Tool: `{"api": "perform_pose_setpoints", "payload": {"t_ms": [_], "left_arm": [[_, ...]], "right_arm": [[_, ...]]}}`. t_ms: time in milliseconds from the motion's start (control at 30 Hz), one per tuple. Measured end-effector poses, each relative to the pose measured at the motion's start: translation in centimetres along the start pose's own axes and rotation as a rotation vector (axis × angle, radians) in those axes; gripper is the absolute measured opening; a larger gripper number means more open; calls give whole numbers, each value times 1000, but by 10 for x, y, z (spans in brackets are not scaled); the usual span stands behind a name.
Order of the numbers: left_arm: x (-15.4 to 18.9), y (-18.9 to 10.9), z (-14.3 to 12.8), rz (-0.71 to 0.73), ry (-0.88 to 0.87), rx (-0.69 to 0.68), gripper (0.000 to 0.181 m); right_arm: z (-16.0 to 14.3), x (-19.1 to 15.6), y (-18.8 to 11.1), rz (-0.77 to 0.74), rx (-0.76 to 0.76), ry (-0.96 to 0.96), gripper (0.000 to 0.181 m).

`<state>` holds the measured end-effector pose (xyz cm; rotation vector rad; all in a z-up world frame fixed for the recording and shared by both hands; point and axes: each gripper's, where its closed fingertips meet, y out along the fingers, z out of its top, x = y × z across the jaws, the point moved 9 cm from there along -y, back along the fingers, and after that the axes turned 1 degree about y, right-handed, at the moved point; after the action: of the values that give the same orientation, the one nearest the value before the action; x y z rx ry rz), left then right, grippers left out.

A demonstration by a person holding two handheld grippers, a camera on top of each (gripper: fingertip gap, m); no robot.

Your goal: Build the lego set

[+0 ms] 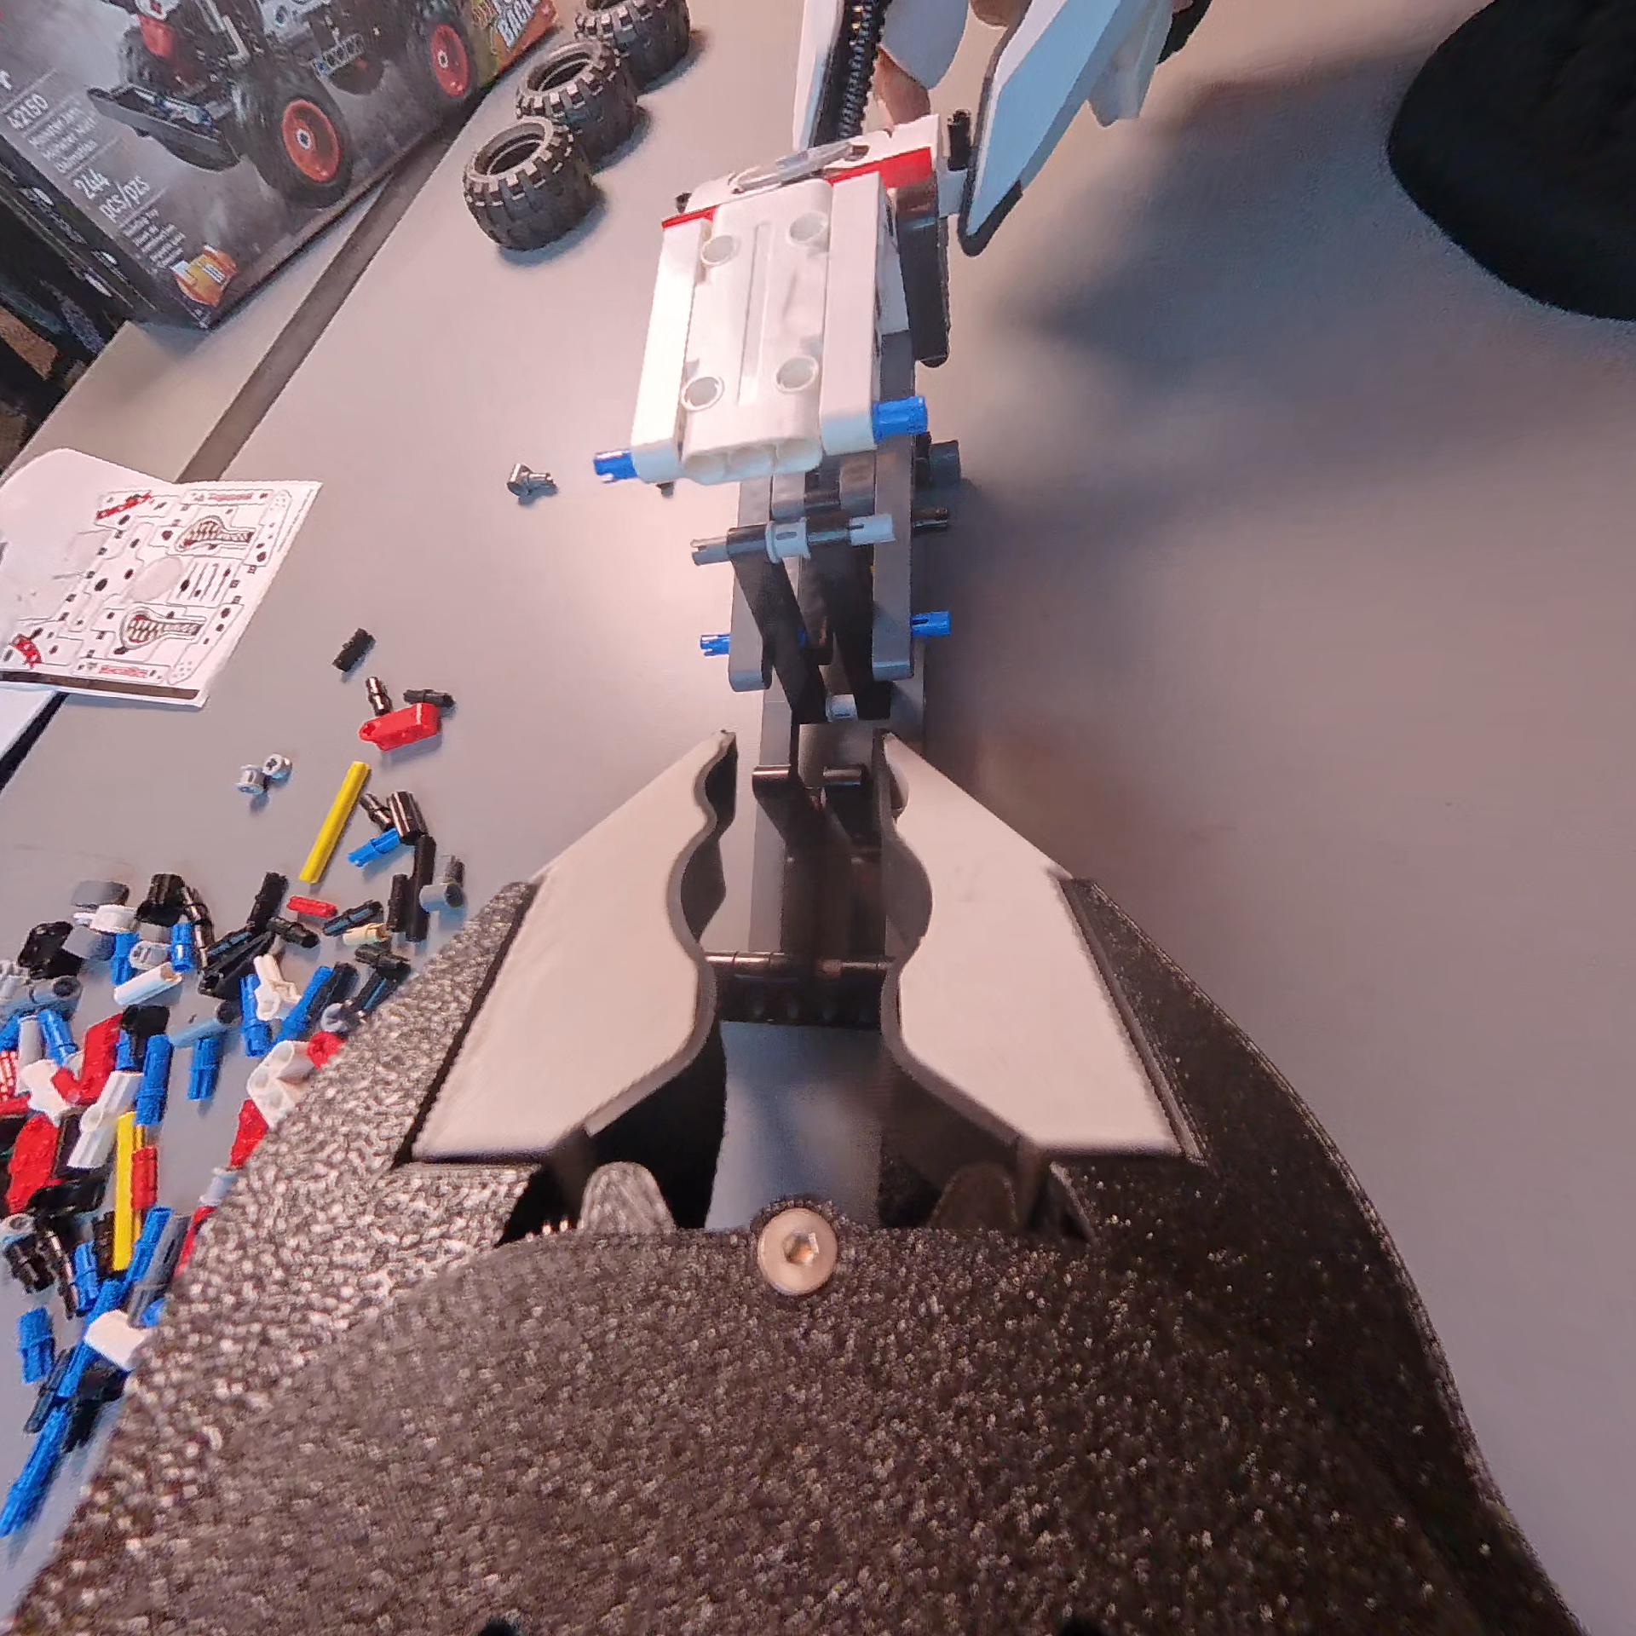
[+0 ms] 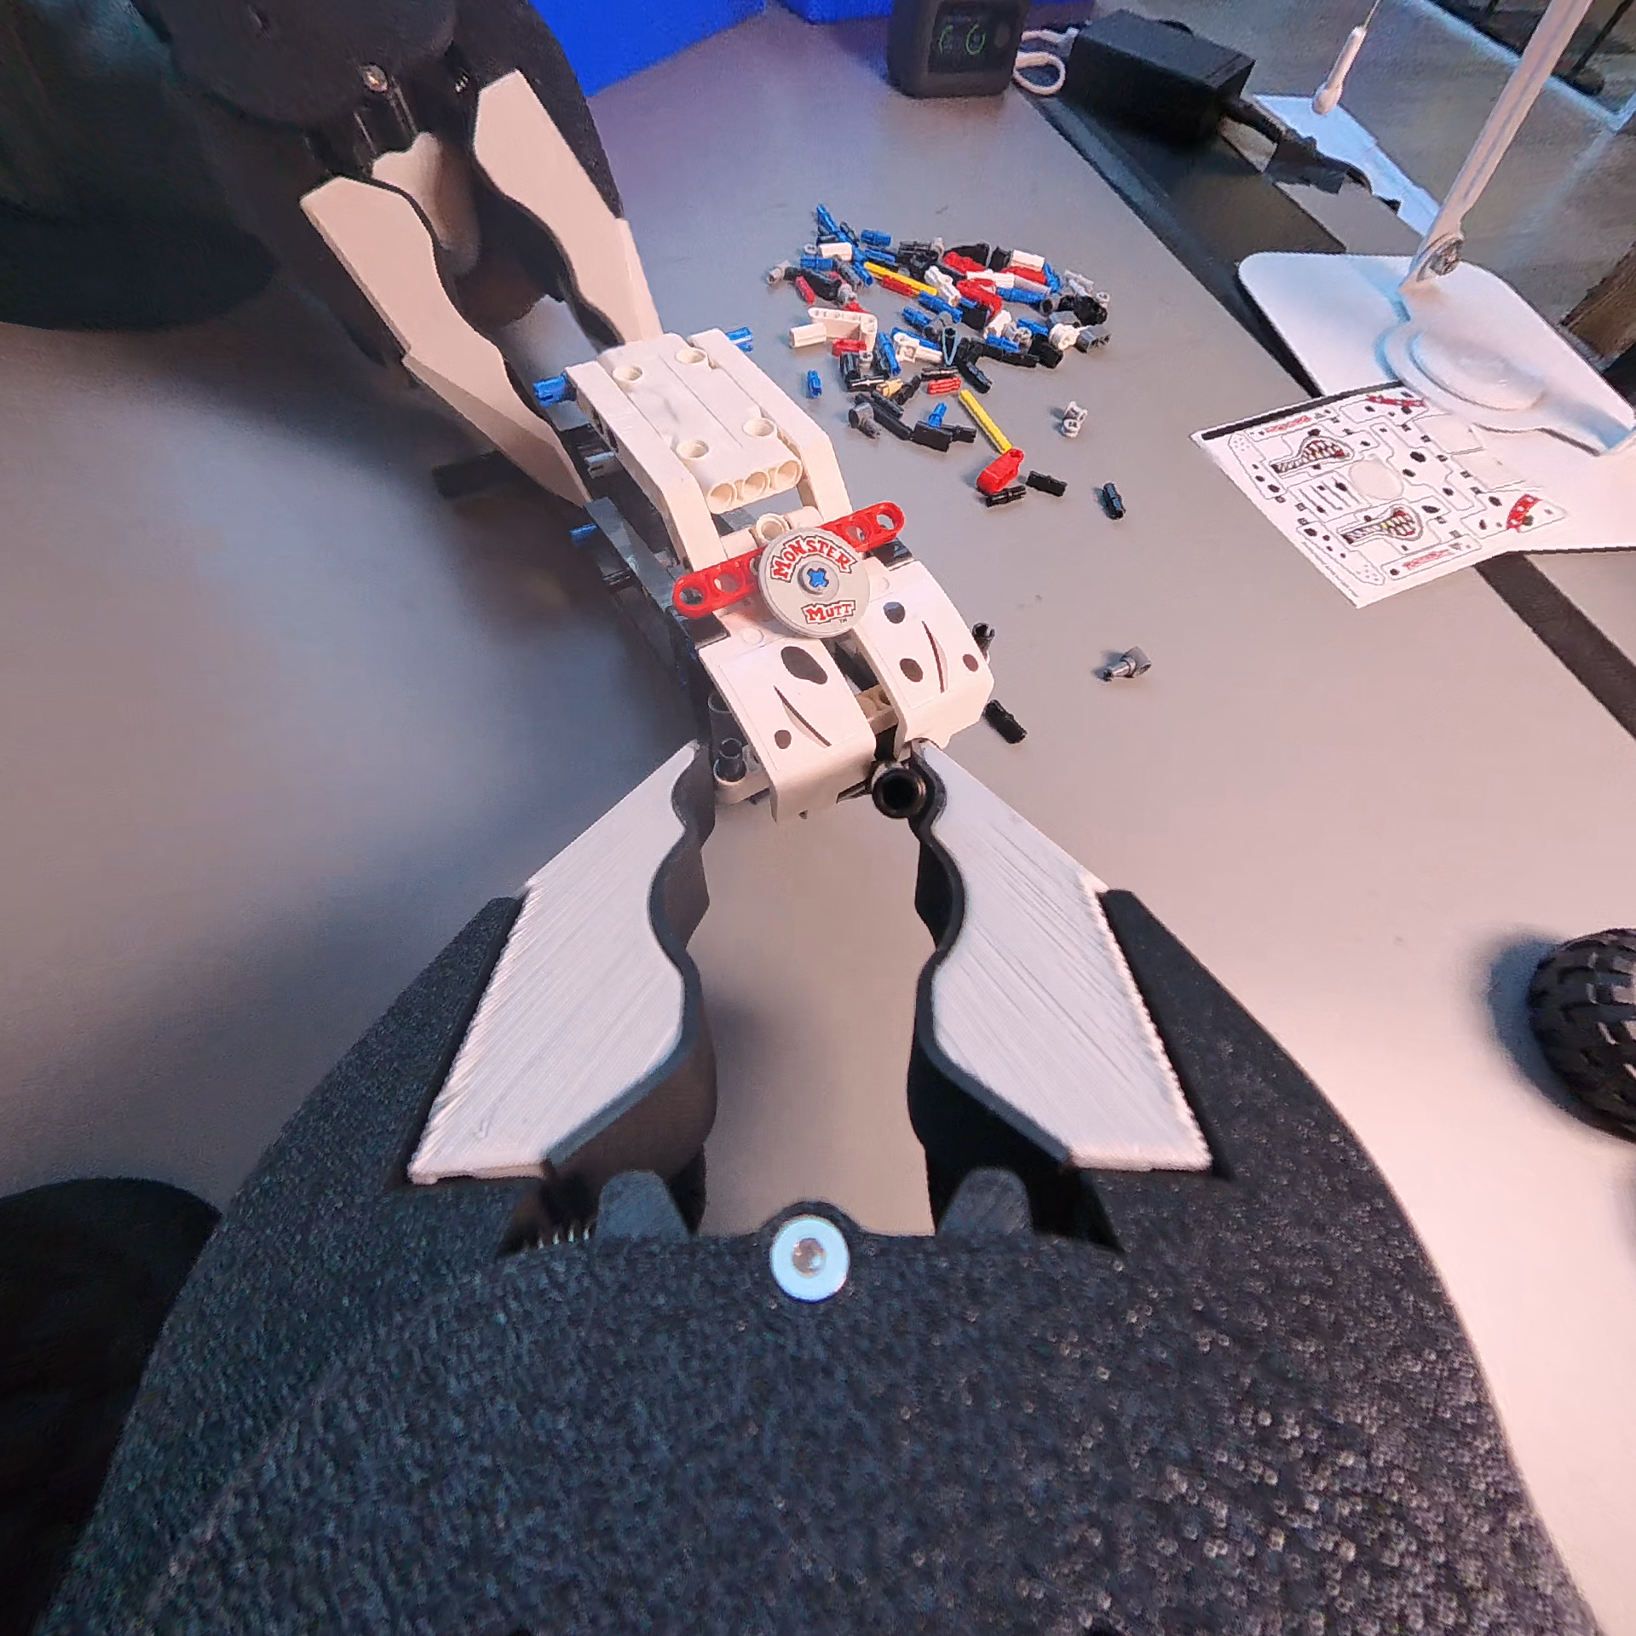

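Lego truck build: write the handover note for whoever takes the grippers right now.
Left gripper: shut on the truck frame at its dark end, holding it above the table.
Right gripper: at the frame's white end, fingers apart; a black piece sits at one fingertip, grip unclear.
Done: frame with white panels, red beam, round badge.
Left: tyres not fitted; loose parts pile and sticker sheet lie on the table.

Loose pieces crowding table's left
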<state>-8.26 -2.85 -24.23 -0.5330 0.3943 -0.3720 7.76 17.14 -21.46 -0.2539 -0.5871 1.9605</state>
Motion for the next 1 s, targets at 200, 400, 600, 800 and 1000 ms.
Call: {"api": "perform_pose_setpoints", "payload": {"t_ms": [200, 400, 600, 800, 1000], "left_arm": [[-13, -3, -4, 24, -51, 9, 33], [-23, -5, -9, 94, -61, -6, 35], [-34, -17, -9, 148, -111, 48, 53], [-77, -58, -12, 367, -357, 277, 72], [-90, -80, -12, 545, -402, 399, 80]], "right_arm": [[2, 0, 4, -23, 7, 13, 44], [4, 0, 7, -66, -13, 13, 44], [7, 3, 4, -129, -4, 12, 59], [38, 13, -40, -227, 258, 71, 83], [74, 26, -47, -482, 544, 179, 70]]}}
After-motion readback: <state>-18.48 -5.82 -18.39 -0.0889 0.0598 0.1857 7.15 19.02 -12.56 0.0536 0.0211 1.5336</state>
